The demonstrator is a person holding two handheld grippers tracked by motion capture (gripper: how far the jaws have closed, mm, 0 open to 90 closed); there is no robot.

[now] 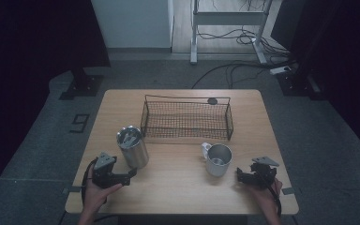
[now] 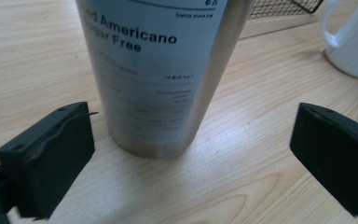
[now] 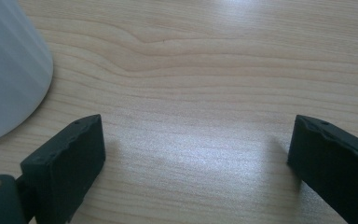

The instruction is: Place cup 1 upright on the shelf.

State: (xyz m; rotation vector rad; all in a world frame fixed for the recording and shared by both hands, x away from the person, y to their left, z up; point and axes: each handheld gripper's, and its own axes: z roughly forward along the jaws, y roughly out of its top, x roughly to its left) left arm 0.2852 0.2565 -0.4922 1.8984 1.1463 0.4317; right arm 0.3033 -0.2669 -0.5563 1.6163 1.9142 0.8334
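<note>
A steel tumbler (image 1: 132, 147) with a printed label stands upright on the left half of the wooden table (image 1: 178, 190). My left gripper (image 1: 130, 174) lies just in front of it, held by a hand. In the left gripper view the tumbler (image 2: 158, 70) stands between and slightly beyond the wide jaws of the left gripper (image 2: 193, 126), and neither pad touches it. A white mug (image 1: 218, 159) stands right of centre, handle to its left. My right gripper (image 1: 240, 174) rests to the mug's right, open. In the right gripper view bare wood lies between the jaws of the right gripper (image 3: 196, 135), with the mug (image 3: 4, 70) at the left edge.
A black wire basket (image 1: 187, 136) stands at the table's far middle, with a small dark round thing (image 1: 212, 101) at its back rim. In the left gripper view the basket's corner (image 2: 284, 7) and the mug (image 2: 354, 42) show beyond the tumbler. Cables and desk legs lie on the floor behind.
</note>
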